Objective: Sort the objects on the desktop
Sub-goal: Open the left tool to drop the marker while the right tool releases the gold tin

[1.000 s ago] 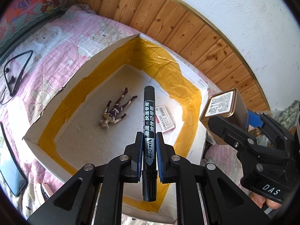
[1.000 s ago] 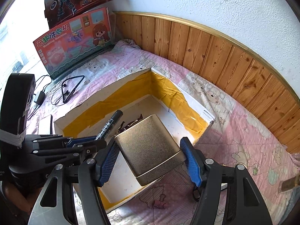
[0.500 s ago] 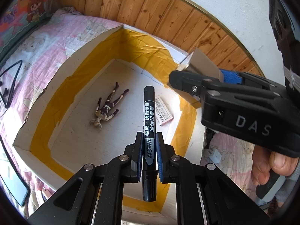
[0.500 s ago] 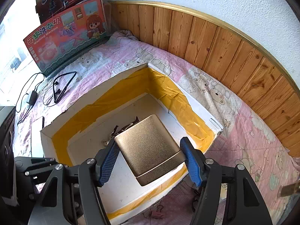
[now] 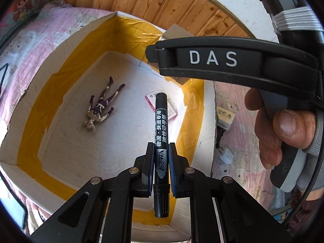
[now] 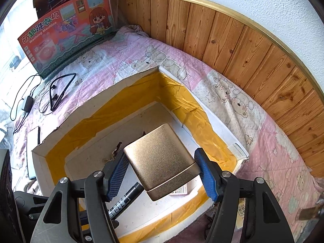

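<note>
Pink bear-print quilt (image 6: 141, 52) covering the surface, wood panelling (image 6: 243, 46) curving along the upper right of the right wrist view. Open white box (image 6: 129, 79) lined with yellow tape fills the centre of both views. Toy washing-machine carton (image 6: 66, 30) stands at upper left of the right wrist view, with a black neckband earphone (image 6: 60, 90) on the quilt just below it. Right gripper (image 6: 162, 168), lower centre, blue pads pressed on both sides of a tilted gold tin (image 6: 162, 158) held above the box floor; in the left wrist view its black body marked DAS crosses the upper right, a hand (image 5: 281, 129) wrapped round the grip. Left gripper (image 5: 161, 162), lower centre, clamped tight on a black marker (image 5: 161, 133) that points up the frame over the box. On the box floor: toy figure (image 5: 101, 109) left of centre, small red-and-white card (image 5: 171, 111) just behind the marker tip
</note>
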